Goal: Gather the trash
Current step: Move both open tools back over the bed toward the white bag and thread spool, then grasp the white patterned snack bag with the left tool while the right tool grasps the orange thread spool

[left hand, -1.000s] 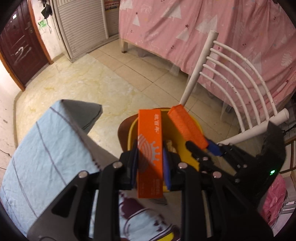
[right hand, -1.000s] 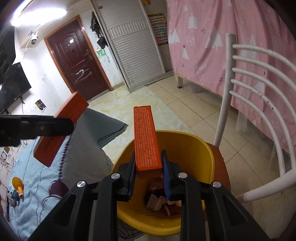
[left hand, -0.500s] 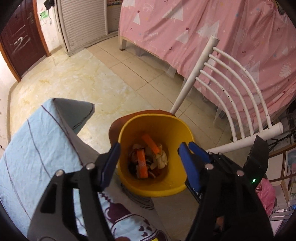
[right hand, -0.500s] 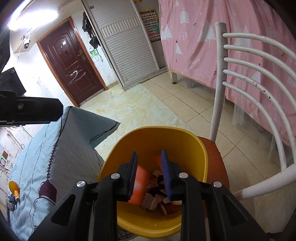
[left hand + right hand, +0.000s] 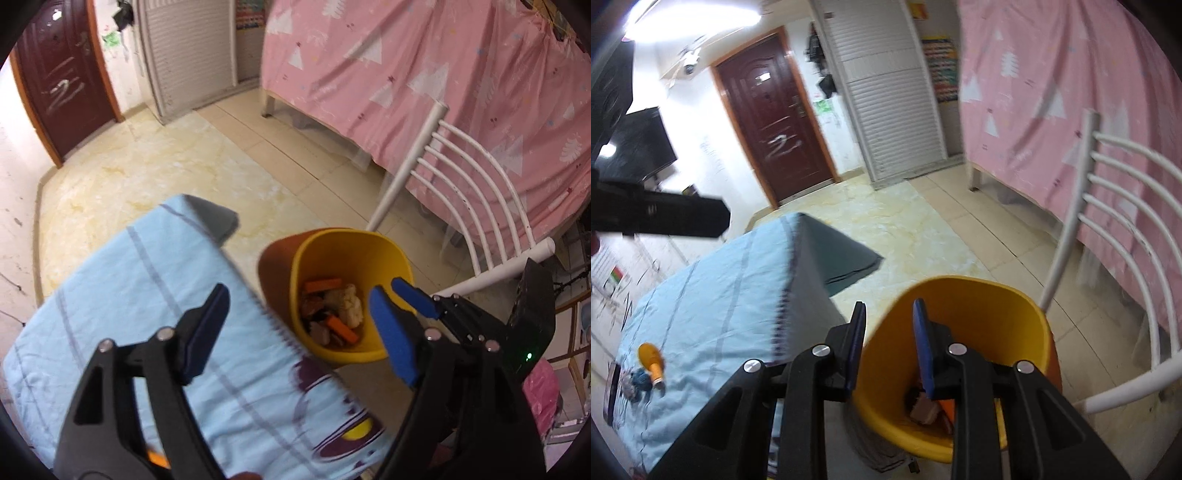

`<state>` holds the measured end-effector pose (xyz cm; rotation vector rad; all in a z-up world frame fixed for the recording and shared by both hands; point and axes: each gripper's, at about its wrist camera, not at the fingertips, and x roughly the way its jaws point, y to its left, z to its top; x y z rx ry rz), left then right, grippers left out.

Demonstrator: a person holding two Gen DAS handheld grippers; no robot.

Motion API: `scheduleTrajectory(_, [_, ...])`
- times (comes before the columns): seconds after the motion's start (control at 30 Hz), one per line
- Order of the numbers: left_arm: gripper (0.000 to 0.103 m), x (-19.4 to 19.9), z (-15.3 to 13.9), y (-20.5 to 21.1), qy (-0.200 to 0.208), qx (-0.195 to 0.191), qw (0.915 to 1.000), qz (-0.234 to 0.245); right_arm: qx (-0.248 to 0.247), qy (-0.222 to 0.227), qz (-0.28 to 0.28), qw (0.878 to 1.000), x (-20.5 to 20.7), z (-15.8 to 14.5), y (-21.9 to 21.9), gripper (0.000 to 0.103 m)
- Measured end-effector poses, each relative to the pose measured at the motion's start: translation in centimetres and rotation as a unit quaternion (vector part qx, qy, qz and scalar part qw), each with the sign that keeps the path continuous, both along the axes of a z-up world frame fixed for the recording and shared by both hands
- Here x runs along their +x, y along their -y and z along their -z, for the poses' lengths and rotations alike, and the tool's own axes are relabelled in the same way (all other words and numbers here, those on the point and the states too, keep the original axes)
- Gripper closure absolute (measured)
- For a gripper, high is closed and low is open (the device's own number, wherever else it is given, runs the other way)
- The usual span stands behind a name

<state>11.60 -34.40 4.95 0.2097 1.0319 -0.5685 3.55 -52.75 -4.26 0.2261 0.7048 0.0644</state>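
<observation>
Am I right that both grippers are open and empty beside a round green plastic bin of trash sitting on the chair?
Nearly: the round plastic bin is yellow, not green, as the left wrist view shows. The left gripper and right gripper are indeed open and empty.

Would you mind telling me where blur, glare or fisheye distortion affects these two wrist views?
Left wrist view: tablecloth edge smeared by motion blur, yellow bin fairly sharp. Right wrist view: ceiling light blown out, door soft; white chair rails bowed by the fisheye.
</observation>
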Motion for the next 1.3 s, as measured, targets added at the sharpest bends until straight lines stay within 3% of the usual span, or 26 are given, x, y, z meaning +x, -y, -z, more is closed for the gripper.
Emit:
scheduleTrajectory(0.4, [0.028,-1.3,-1.7,-12.2,0.026,0.02,0.9976,-0.061,-0.024,0.005,-0.106,0.994,0.7,-1.5,-10.7,0.083])
scheduleTrajectory(0.7, [0.028,-3.8,-1.8,-19.7,0.025,0.005,0.9948,-0.099,-0.038,-0.003,-0.171,0.985,0.5,-1.9,-17.9,0.083])
scheduleTrajectory(0.93, [0.021,-6.8,0.2,-24.5,0.011,0.001,0.9926,-0.121,-0.047,-0.011,-0.208,0.977,0.3,-1.9,-22.5,0.083])
scheduleTrajectory(1.3, [0.021,-9.8,4.8,-29.2,-0.028,-0.009,0.9896,-0.141,-0.054,-0.038,-0.255,0.965,-0.9,-0.9,-26.6,0.083])
